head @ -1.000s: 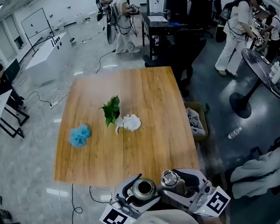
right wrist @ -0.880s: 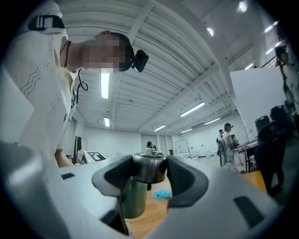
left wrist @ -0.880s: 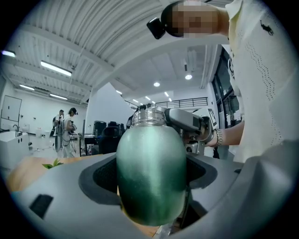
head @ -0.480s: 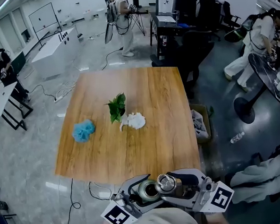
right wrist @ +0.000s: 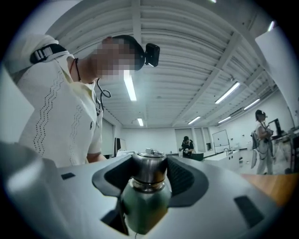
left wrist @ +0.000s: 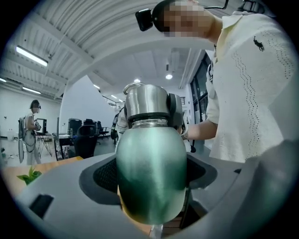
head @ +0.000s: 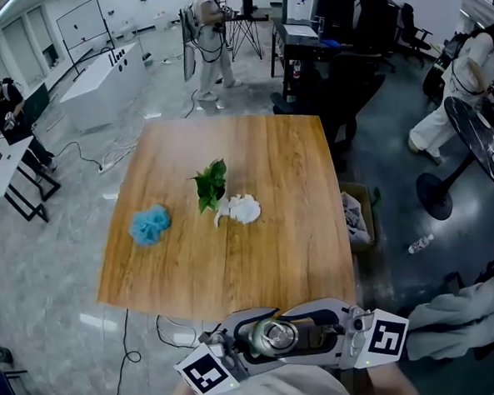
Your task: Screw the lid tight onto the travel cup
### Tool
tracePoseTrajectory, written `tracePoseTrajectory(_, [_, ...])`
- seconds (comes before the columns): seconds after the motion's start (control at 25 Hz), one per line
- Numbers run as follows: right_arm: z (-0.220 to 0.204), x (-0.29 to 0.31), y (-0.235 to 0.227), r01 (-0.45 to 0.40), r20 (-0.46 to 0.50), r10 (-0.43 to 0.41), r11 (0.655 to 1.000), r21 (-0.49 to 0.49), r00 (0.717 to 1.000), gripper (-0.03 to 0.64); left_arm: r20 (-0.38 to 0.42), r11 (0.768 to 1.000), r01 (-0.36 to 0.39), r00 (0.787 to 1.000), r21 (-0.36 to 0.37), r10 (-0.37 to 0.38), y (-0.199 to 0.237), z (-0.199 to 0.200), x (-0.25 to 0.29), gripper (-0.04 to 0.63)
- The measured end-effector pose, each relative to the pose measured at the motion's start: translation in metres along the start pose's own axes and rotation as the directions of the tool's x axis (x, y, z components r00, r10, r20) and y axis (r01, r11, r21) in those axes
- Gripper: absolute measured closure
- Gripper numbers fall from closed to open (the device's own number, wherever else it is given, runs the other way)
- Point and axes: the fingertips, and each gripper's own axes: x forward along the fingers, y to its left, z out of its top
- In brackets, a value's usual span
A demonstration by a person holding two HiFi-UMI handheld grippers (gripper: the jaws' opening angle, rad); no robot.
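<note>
Clamping the green travel cup (left wrist: 150, 158) round its body, the left tongs (left wrist: 150, 182) hold it in the air just off the near edge of the wooden tabletop (head: 279, 182), close to the person's chest. The right tongs (right wrist: 148, 176) are clenched on the steel lid (right wrist: 148, 165), which sits on the cup's neck above a dark band. Seen from the head view, the lid's top faces up toward the camera. Out on the tabletop, well apart from the cup, lie a leafy green sprig (head: 209, 185), a crumpled white thing (head: 243, 209) just beside it, and a blue puff (head: 149, 225) further left.
</note>
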Motion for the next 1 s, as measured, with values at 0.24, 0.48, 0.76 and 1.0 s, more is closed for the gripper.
tracePoseTrajectory(0.24, [-0.002,0.004,-0.009,0.056,0.017,-0.056,0.998,-0.005,0.998,0.374,0.007,0.996,-0.085,0.996,-0.021,0.085,0.013,-0.001,-0.001,0.201])
tracePoseTrajectory(0.48, [-0.001,0.010,-0.021,0.237,0.084,-0.235,0.971,-0.019,0.968,0.376,0.072,0.969,-0.238,0.967,-0.069,0.243,0.032,0.005,-0.002,0.201])
tracePoseTrajectory(0.76, [-0.001,0.015,-0.027,0.293,0.057,-0.290,0.954,-0.055,0.955,0.377,0.018,0.953,-0.297,0.954,-0.052,0.298,0.040,-0.001,-0.009,0.201])
tracePoseTrajectory(1.0, [0.002,0.022,-0.037,0.491,0.118,-0.484,0.870,-0.044,0.867,0.377,0.021,0.882,-0.467,0.883,-0.065,0.469,0.056,-0.001,-0.018,0.201])
